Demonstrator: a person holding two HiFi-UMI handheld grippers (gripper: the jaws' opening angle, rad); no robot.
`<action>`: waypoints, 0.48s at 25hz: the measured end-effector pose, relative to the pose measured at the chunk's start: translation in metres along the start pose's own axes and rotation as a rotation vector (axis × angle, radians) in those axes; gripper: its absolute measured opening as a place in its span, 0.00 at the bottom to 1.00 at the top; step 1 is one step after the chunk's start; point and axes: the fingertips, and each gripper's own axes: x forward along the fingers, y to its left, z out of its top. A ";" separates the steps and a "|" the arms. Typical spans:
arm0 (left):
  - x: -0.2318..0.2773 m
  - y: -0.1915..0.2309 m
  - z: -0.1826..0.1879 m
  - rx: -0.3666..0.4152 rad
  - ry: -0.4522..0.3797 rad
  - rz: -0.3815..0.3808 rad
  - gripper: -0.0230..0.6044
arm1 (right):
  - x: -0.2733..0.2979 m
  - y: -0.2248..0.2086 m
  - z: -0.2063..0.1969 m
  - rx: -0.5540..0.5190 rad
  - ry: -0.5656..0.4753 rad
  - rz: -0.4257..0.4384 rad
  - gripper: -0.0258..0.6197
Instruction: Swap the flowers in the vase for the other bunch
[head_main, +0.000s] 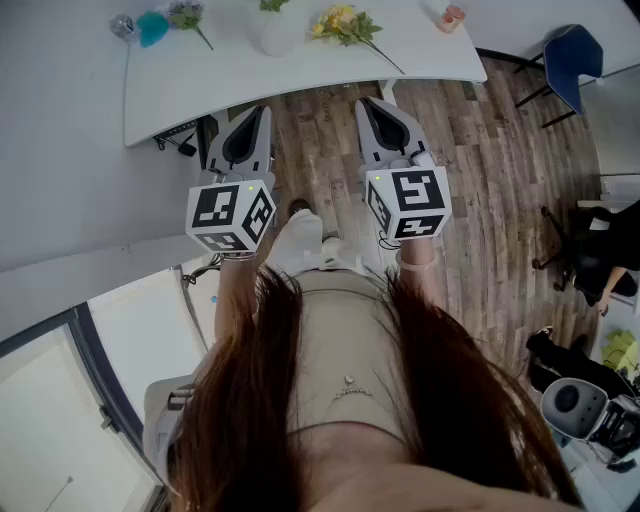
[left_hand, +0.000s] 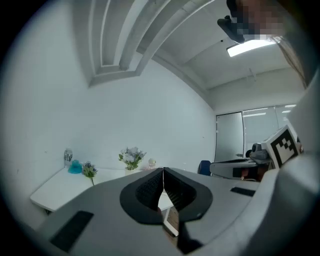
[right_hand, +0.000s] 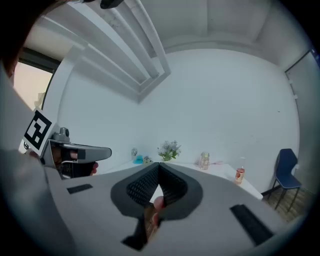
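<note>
Left gripper (left_hand: 163, 170): fingers (left_hand: 149, 189) pressed flat together along their length, nothing between them. Right gripper (right_hand: 159, 164): fingers (right_hand: 141, 185) likewise closed tip to tip, empty.

Both grippers are held side by side, close in front of the person's body, pointing roughly level toward the counter (head_main: 300, 72). Their tips hang over the wooden floor (head_main: 480, 200), just short of the counter's near edge. Neither touches anything.

The white vase (head_main: 277, 35) stands upright near the middle of the counter, toward its far side, well apart from both grippers. It holds pale white and lavender flowers (left_hand: 131, 157).

A yellow bunch (head_main: 343, 24) lies flat on the counter just to the right of the vase, its stem pointing toward the near edge. It is not touching the vase as far as I can tell.

A smaller purple bunch (head_main: 186, 16) lies on the counter well to the left of the vase. Beside it are a teal object (head_main: 152, 28) and a small clear bottle (head_main: 122, 25).

At the counter's right end stands a bottle with pinkish-orange contents (head_main: 452, 16).

A blue chair (head_main: 575, 55) stands on the floor beyond the counter's right end.
</note>
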 end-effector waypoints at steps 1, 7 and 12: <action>0.002 0.001 0.000 0.000 0.001 -0.002 0.05 | 0.003 0.000 0.000 -0.004 0.000 0.001 0.08; 0.025 0.023 0.001 -0.004 0.010 -0.021 0.05 | 0.033 -0.003 0.002 -0.016 0.008 -0.007 0.08; 0.043 0.042 0.006 -0.006 0.007 -0.043 0.05 | 0.056 -0.008 0.007 0.007 0.000 -0.030 0.08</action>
